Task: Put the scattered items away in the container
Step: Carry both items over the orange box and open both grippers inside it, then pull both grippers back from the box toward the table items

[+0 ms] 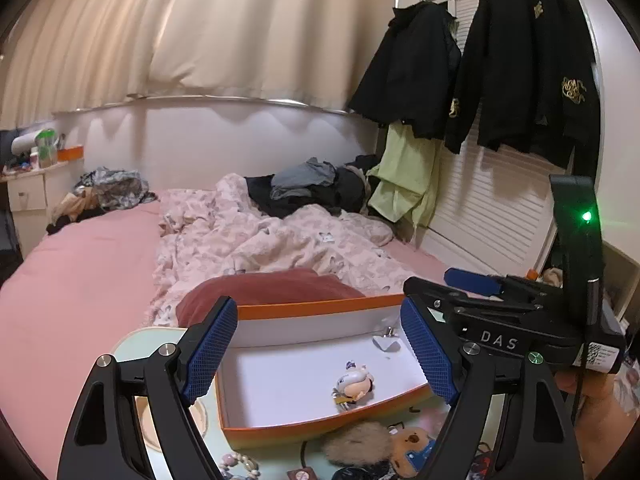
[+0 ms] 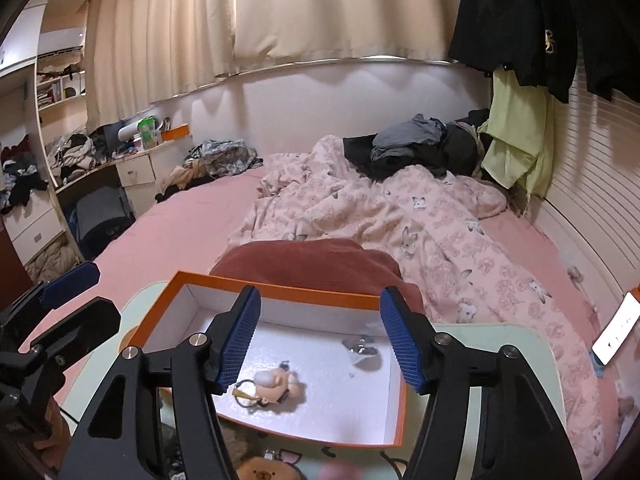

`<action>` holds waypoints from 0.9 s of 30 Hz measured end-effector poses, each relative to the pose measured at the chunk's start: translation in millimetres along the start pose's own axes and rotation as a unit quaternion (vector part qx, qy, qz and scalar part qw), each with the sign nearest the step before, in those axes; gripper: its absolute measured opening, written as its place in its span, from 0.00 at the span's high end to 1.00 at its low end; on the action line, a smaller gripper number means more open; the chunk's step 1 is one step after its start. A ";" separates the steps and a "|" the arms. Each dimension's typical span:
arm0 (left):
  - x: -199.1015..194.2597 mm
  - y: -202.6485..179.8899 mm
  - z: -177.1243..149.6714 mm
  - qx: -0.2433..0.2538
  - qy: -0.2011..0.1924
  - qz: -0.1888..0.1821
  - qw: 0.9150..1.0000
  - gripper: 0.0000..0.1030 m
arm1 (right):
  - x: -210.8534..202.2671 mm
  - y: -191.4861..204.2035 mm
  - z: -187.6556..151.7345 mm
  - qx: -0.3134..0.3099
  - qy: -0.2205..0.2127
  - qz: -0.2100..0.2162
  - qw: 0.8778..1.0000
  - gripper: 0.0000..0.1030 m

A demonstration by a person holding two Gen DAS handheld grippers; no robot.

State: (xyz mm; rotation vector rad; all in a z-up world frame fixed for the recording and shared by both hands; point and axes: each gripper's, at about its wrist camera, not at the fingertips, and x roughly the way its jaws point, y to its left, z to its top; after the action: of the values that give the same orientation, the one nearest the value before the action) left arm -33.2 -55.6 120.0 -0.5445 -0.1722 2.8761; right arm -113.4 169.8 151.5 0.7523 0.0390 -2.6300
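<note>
Each fisheye camera sits on a hand-held gripper, looking forward and slightly down along its two fingers, close above the orange-rimmed box (image 1: pixel 320 308) on the pale tabletop (image 2: pixel 500 340). The left wrist view looks from the box's left, the right wrist view from its right. Both share the box, the bed (image 1: pixel 80 264) and the curtains (image 2: pixel 320 8) behind.

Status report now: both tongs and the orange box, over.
Both tongs open, empty. Orange box holds figure keychain. Plush toys remain outside.
</note>
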 end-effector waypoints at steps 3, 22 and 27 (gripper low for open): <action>-4.1 -2.0 3.0 0.001 -0.001 -0.007 1.000 0.20 | 0.4 0.9 1.1 -0.001 0.003 0.004 1.000 0.39; -91.5 4.9 -140.6 0.004 0.124 0.027 0.992 0.10 | -105.2 29.1 -129.2 -0.072 -0.018 0.021 0.997 0.30; -78.5 2.0 -159.6 -0.014 0.143 0.048 0.989 0.10 | -100.6 22.2 -152.9 -0.058 0.000 0.018 0.998 0.20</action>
State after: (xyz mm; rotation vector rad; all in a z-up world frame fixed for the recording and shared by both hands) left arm 97.4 -63.2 -0.6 -0.9851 -0.1436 2.8479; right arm 49.7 207.5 74.2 0.7077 0.1748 -2.5693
